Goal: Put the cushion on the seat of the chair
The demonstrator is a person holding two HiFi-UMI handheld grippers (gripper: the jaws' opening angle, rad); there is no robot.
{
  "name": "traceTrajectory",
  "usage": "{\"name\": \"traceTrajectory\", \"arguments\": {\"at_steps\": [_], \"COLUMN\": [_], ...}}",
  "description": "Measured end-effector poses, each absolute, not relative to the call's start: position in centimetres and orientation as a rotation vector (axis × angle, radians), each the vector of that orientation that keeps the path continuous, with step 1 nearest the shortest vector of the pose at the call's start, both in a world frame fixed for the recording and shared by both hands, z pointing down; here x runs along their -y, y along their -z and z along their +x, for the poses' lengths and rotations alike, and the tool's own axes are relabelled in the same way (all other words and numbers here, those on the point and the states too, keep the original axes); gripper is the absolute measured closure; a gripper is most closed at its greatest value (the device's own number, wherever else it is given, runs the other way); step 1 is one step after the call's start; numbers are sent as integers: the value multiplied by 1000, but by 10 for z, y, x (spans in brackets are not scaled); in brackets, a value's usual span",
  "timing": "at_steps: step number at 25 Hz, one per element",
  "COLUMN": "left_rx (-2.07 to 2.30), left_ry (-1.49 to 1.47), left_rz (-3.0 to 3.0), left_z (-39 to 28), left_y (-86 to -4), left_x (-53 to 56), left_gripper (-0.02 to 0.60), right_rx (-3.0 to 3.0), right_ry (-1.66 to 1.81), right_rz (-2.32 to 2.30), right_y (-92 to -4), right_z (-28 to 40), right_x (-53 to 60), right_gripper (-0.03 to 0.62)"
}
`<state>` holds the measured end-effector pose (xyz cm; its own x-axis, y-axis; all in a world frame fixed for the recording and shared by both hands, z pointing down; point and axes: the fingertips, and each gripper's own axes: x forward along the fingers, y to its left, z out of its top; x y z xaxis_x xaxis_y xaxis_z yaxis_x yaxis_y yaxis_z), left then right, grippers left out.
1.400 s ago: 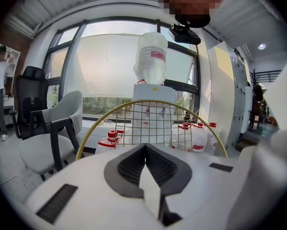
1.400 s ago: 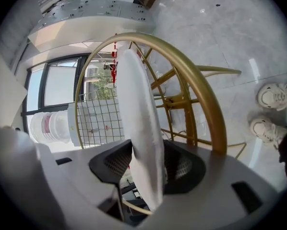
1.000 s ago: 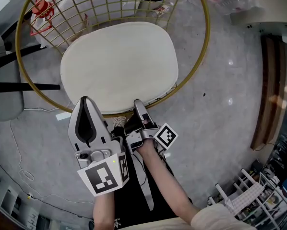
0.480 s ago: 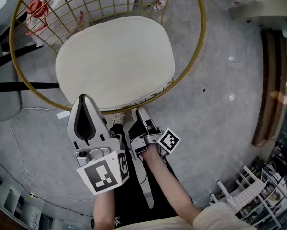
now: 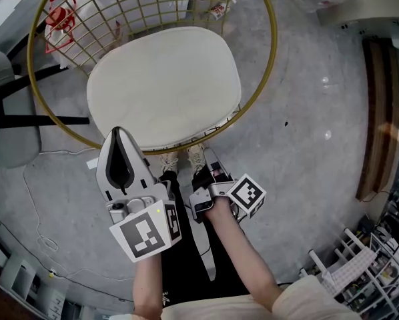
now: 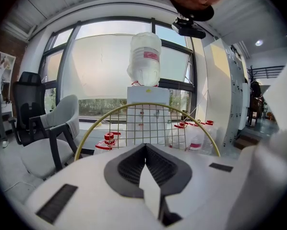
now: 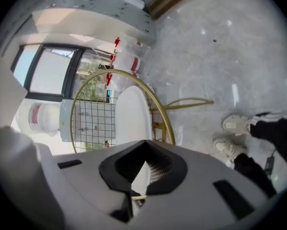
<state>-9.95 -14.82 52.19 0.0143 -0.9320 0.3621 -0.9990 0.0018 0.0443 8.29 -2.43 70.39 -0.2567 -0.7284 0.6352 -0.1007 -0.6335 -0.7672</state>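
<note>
From your head view, the cream cushion (image 5: 165, 85) lies on the seat of the gold wire chair (image 5: 153, 5), at 12 o'clock from your left tongs (image 5: 117, 135) and right tongs (image 5: 207, 162).

In your left gripper view, the left tongs (image 6: 144, 150) are pressed together and empty, with the chair (image 6: 148, 123) at 12 o'clock.

In your right gripper view, the right tongs (image 7: 143, 164) have just closed on nothing. The cushion (image 7: 133, 116) sits at 12 o'clock and your shoes (image 7: 237, 123) at 3 o'clock.
</note>
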Motion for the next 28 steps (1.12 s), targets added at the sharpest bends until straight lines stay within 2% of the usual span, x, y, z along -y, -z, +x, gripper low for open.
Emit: {"name": "traceTrajectory", "arguments": {"at_steps": [4,7,14,19,24,28], "left_rx": [2007,2058,2127,2096,2108,2155], "left_ry": [-325,-255,-72,108,216,208], "left_rz": [2004,2056,2164,2308,2370,2398], "left_z": [-110,-121,-123,-104,-82,-72], "left_y": [-484,-430,-235,-130,-92,-92], "left_x": [156,189,205,170,119,94], "left_gripper": [568,568,568,569,568,568], "right_rx": [-1116,-1300,-1777,-2161,-2361,-2462], "right_ry": [1882,1670,917,239,-234,-346], "right_rz": [-1775,-1840,-2004,-1897,-1764,-1690], "right_y": [-658,-592,-310,-144,-71,-76], "right_z": [106,116,147,112,86,78], "right_x": [56,132,215,201,143,111], "right_gripper": [578,579,577,577,577,577]}}
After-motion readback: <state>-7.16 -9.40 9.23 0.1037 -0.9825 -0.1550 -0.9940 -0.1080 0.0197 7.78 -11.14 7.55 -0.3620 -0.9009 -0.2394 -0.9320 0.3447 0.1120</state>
